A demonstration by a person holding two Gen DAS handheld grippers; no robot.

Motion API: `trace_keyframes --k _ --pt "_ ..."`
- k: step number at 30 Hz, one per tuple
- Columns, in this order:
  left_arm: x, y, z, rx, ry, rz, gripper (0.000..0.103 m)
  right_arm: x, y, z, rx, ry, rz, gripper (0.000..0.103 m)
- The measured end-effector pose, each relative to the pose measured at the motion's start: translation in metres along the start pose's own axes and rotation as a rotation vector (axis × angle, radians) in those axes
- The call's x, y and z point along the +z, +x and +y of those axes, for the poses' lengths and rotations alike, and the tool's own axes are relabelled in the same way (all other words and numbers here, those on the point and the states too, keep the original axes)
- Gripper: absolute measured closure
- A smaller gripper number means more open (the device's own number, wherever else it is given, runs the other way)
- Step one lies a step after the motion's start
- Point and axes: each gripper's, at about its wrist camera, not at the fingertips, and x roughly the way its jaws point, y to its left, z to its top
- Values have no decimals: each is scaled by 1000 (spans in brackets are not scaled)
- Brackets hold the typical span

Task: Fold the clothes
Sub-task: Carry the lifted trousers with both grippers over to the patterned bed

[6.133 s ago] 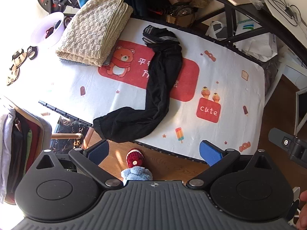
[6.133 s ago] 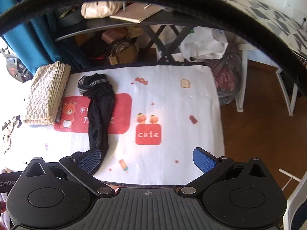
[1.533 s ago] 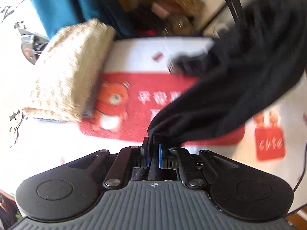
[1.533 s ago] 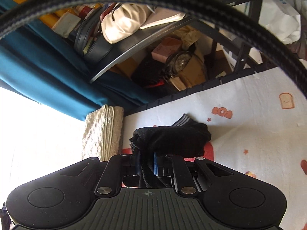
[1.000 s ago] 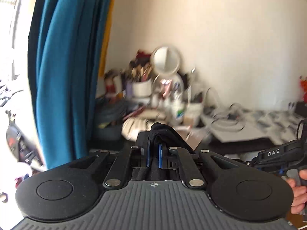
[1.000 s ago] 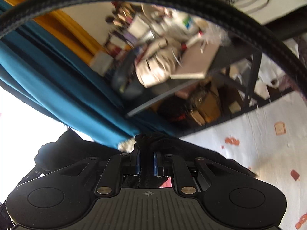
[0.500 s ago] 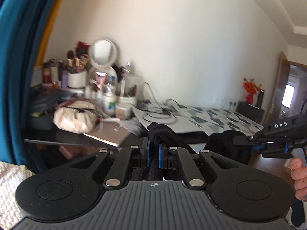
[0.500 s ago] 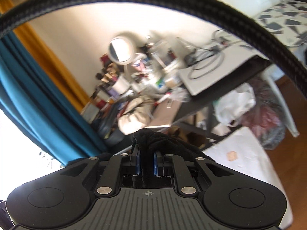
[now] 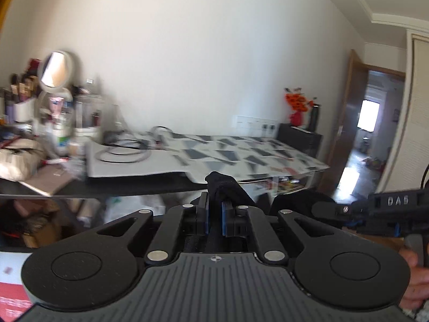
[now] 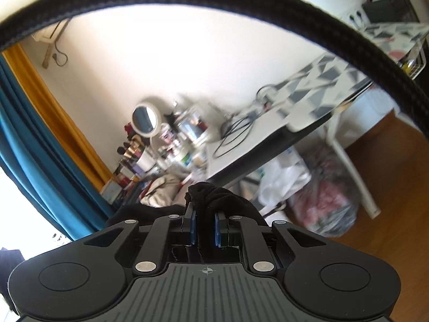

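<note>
Black cloth (image 9: 224, 185) from the black garment bunches up between the blue pads of my left gripper (image 9: 214, 214), which is shut on it. In the right wrist view my right gripper (image 10: 205, 226) is likewise shut on a fold of the same black garment (image 10: 214, 196). Seen from the left wrist camera, the right gripper (image 9: 346, 216) is at the right edge with a hand (image 9: 413, 279) on its handle, and more black cloth (image 9: 292, 201) hangs by it. Both grippers are held up and face the room. The rest of the garment is hidden below them.
A cluttered black desk (image 9: 107, 187) with a round mirror (image 9: 56, 69), bottles and a patterned mat (image 9: 230, 155) stands ahead. A corner of the folding mat (image 9: 10, 295) shows at bottom left. Blue and yellow curtains (image 10: 40, 147) hang left. Plastic bags (image 10: 321, 201) lie on the wood floor.
Both views have swung to the right across the desk, away from the curtains, toward the doorway and the floor. Each gripper has stayed shut on the black cloth throughout.
</note>
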Motion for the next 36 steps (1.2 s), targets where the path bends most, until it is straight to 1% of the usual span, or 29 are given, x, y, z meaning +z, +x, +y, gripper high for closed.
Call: trace_keyframes --k 2,4,8,11,13,16,20,24,27,29,32,34,36 --pt "6 21 -39 -90 15 0 94 18 -39 -31 -29 -17 -25 92" --pt "10 34 -69 -146 23 -21 94 34 -76 -59 -66 -12 -71 92" --pt "9 60 -117 -252 22 -9 94 60 -136 -109 -106 19 -163 92" --pt "5 81 -146 -315 54 7 94 72 -171 -140 -141 33 -230 92" --pt "2 100 -160 -359 43 14 94 78 -192 -159 -172 48 -270 92" --pt "-2 133 -183 -428 13 38 94 91 -222 -189 -235 77 -299 92" --pt "1 188 -200 -520 15 56 94 121 -247 -243 -316 167 -358 92" --pt "15 251 -205 -571 30 55 94 159 -251 -292 -372 204 -429 92" --pt "41 305 -199 -580 26 45 94 198 -230 -318 -370 224 -444 92" --pt "65 343 -192 -577 15 28 94 237 -202 -330 -373 212 -441 92" --pt "95 389 -180 -570 17 -17 94 296 -160 -342 -358 175 -431 91" --pt "114 421 -171 -559 18 -52 94 330 -132 -347 -348 137 -443 92" --pt "132 450 -163 -536 14 -79 94 362 -77 -338 -328 105 -469 92"
